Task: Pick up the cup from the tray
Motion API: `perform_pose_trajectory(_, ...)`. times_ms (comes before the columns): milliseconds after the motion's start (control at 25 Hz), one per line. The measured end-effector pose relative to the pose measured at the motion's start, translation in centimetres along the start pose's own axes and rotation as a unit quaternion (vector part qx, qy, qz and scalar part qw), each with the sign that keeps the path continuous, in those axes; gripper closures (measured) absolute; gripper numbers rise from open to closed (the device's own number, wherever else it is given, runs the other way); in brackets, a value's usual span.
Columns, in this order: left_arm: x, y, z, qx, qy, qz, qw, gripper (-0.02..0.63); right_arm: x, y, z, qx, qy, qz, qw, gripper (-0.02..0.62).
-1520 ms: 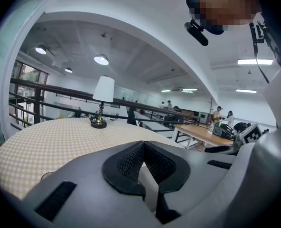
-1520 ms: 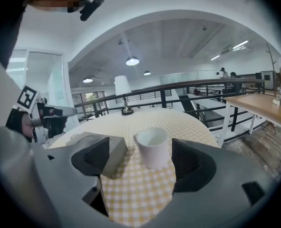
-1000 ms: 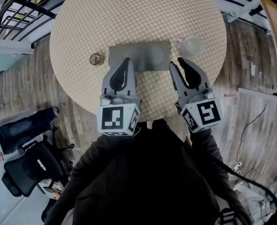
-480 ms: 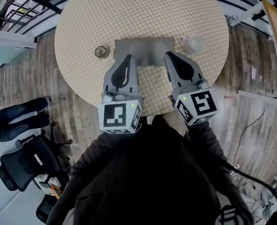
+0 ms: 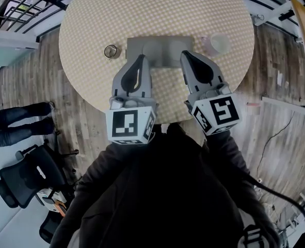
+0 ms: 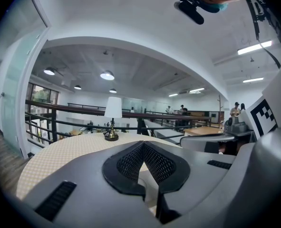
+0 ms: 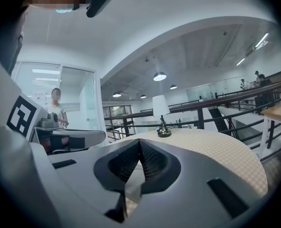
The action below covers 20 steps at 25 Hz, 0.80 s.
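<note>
On the round checkered table lies a grey tray. A pale translucent cup stands on the cloth just beyond the tray's right end. My left gripper reaches to the tray's near edge at its left part, jaws shut with nothing between them. My right gripper is at the tray's near right corner, left of and nearer than the cup, also shut and empty. In the left gripper view the left gripper shows its pads pressed together, and the right gripper does the same in the right gripper view.
A small glass object sits left of the tray. A table lamp stands at the far side. The table's near edge lies under my grippers. Below are wooden floor, an office chair and a person's legs.
The right gripper's jaws, forked open a second ago, have closed on nothing, and it has shifted a little left to the tray's corner. The left gripper stays shut and has barely moved.
</note>
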<state>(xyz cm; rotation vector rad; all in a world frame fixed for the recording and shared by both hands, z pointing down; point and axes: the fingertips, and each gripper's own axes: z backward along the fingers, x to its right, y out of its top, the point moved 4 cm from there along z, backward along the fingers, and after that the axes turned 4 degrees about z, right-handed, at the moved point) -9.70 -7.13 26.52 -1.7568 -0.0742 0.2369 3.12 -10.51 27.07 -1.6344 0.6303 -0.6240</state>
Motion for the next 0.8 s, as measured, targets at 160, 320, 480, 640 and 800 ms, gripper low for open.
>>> perform_pose_trajectory(160, -0.19, 0.02, -0.05, 0.0, 0.0, 0.0, 1.0, 0.6, -0.16, 0.06, -0.22, 0.0, 0.002, 0.0, 1.0, 0.588)
perform_pose_trajectory(320, -0.13, -0.08, -0.17, -0.002, 0.0, 0.003, 1.0, 0.6, -0.07, -0.07, -0.27, -0.001, 0.001, 0.0, 1.0, 0.588)
perform_pose_trajectory(480, -0.04, -0.15, -0.15, -0.002, -0.002, 0.001, 1.0, 0.6, -0.06, -0.09, -0.14, -0.001, 0.0, 0.0, 1.0, 0.588)
perform_pose_trajectory(640, -0.16, -0.08, -0.23, -0.004, -0.005, 0.001, 1.0, 0.6, -0.07, -0.01, -0.32, -0.002, -0.001, 0.0, 1.0, 0.588)
perform_pose_trajectory(800, -0.28, 0.1, -0.42, -0.006, -0.005, 0.001, 1.0, 0.6, -0.01, 0.16, -0.55, -0.004, 0.0, -0.001, 1.0, 0.588)
